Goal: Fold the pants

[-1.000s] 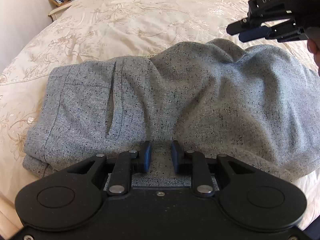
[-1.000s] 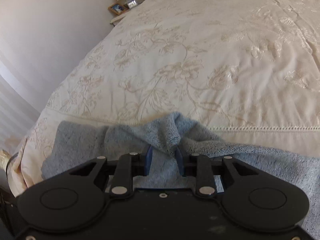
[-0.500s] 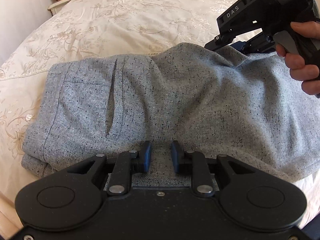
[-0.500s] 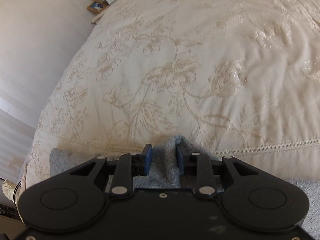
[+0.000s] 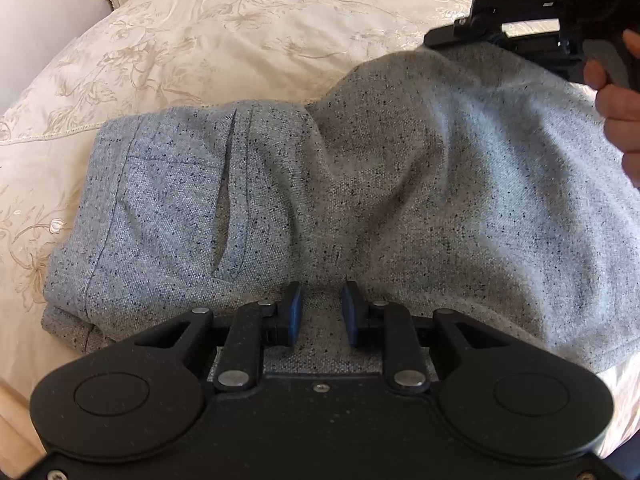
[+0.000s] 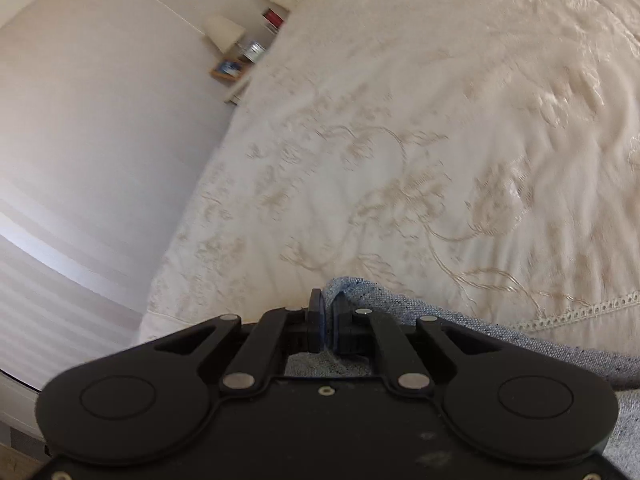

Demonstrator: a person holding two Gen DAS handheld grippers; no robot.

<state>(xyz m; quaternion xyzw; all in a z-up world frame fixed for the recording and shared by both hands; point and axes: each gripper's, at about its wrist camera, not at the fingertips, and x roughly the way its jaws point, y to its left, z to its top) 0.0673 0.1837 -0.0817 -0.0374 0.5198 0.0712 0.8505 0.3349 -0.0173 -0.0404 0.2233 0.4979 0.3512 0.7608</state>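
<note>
The grey speckled pants point(image 5: 360, 200) lie folded across the near edge of the cream embroidered bedspread point(image 5: 240, 32). My left gripper point(image 5: 320, 312) hovers over their near hem, its jaws partly apart with cloth beneath them, not pinched. My right gripper point(image 6: 328, 320) has clamped tight on a fold of the pants' far right edge, lifting it into a peak.

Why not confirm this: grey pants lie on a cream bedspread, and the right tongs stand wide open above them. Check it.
Wrong on the right tongs: the right wrist view shows them shut on a fold of the grey pants. The cream bedspread is correct.
</note>
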